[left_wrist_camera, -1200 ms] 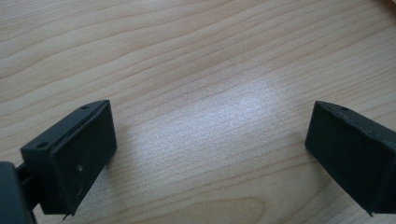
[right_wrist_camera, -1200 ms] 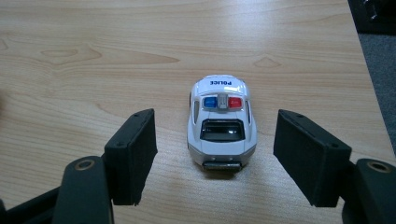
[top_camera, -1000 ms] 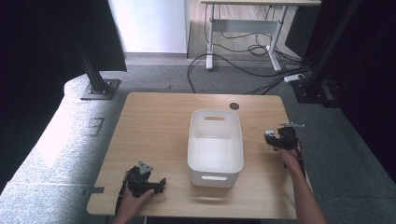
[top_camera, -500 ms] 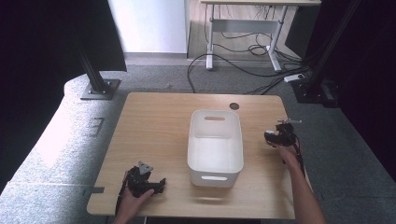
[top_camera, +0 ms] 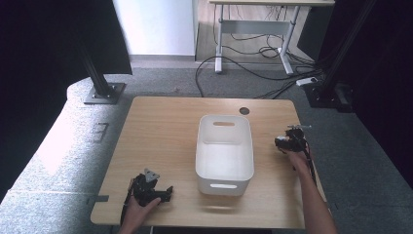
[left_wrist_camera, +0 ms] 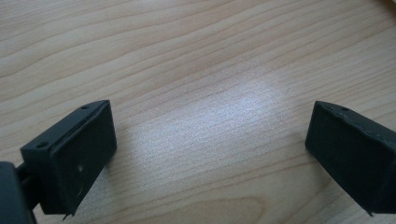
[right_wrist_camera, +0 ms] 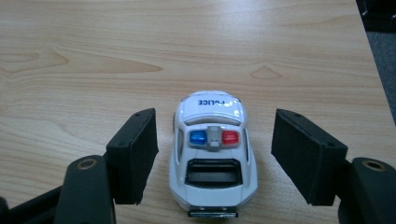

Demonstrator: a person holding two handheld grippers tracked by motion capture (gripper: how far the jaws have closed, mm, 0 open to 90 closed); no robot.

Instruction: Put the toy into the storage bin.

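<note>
Closing a bit, right tongs now straddle police car, no contact yet; left tongs open, empty.

From above I can't make out the toy police car under my right gripper; it's probably hidden. Between the jaws, its rear bumper is cut off.

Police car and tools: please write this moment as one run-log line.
right tool: open, closing around toy police car, not touching | left tool: open, empty | white bin: mid-table
</note>
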